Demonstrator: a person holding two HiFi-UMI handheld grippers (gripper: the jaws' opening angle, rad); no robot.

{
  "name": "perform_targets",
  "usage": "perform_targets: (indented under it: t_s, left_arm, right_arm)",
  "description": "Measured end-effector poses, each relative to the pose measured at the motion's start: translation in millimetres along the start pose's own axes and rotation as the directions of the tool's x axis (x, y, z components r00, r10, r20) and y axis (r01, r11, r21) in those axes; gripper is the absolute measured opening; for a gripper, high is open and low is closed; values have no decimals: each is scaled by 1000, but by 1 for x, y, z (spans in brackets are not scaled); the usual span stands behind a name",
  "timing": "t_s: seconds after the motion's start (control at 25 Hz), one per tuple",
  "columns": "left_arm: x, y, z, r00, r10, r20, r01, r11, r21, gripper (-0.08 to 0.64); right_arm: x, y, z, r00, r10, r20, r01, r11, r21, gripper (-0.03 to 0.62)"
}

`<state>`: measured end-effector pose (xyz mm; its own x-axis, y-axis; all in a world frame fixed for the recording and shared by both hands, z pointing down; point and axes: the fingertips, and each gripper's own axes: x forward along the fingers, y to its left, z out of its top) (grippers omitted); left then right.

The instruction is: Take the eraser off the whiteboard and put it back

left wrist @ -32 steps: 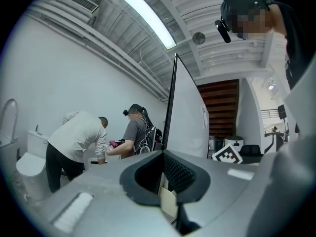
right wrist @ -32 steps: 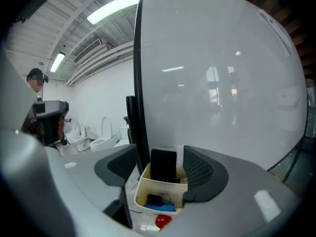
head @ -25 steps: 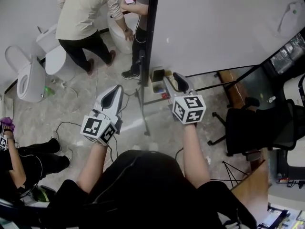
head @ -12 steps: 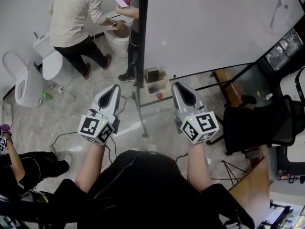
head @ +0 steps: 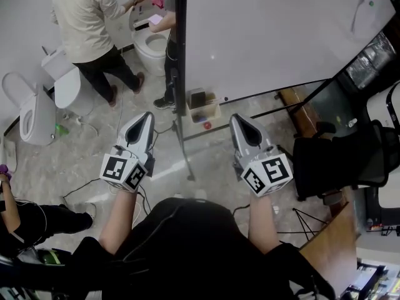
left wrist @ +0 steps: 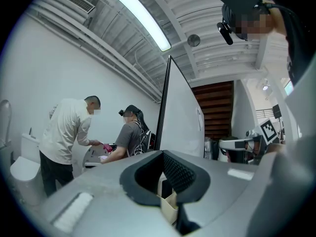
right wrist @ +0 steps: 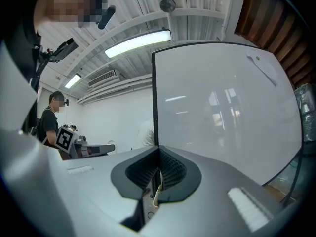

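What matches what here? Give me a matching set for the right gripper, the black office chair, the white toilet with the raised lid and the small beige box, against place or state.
1. right gripper
2. black office chair
3. white toilet with raised lid
4. small beige open box

A. far left on the floor
B. fingers shut, nothing between them
C. at the foot of the large white whiteboard
D. on the right, past the whiteboard's stand

Pairs: 1-B, 2-D, 3-A, 4-C.

The right gripper's fingers have just been closing.

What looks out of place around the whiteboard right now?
Nothing on the whiteboard looks askew. The oddity is three toilets standing on the open floor left of it.
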<state>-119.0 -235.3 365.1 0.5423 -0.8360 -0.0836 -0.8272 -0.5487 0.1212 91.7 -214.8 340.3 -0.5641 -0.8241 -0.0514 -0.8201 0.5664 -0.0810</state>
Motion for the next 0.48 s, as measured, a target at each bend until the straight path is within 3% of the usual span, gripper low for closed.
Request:
perform_targets:
  t_s: [0.48]
  left_arm:
    - [2, -1, 0, 1000, 3, 3, -3, 1000, -4, 5]
  right_arm:
    - [4, -4, -4, 1000, 5, -13, -5, 1000, 7, 9]
